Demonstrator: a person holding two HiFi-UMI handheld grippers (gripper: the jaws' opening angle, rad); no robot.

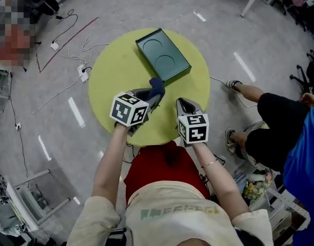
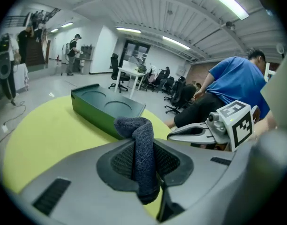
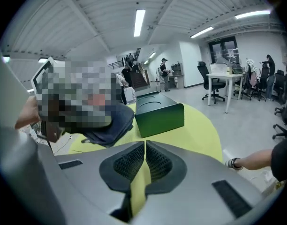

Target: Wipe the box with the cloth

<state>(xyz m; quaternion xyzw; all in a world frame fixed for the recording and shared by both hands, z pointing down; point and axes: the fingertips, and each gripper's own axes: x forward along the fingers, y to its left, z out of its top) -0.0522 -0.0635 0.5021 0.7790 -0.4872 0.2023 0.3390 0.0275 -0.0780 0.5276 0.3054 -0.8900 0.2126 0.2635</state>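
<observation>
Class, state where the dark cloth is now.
In the head view the cloth is pinched in the left claw, near the green box on the yellow table.

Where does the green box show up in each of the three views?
Head view: the green box sits upper centre, on the far part of the table.
Left gripper view: the box is left of centre, behind the dark cloth.
Right gripper view: the box is near the centre of the picture.
Shared landmark: the yellow round table lies under the box in all three.
</observation>
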